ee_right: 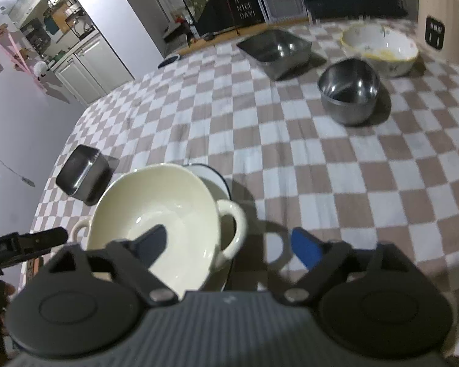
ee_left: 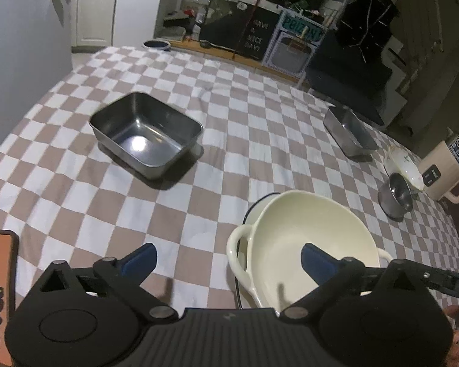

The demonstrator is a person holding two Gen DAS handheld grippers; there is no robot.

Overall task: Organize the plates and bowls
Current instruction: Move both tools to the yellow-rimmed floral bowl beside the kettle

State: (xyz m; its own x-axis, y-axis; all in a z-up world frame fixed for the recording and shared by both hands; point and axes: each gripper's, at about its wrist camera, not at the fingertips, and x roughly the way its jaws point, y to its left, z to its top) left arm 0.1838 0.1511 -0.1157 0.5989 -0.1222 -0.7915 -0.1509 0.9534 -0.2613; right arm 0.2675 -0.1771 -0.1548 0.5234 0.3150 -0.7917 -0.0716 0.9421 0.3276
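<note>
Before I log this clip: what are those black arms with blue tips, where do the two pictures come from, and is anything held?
Each is a hand-held tool carried by a person, with a camera looking along its fingers. The left tool and right tool are both open, holding nothing. Between them a cream two-handled bowl sits tilted on a white dark-rimmed dish. On the checkered cloth also lie two steel trays, a round steel bowl and a flowered bowl.
</note>
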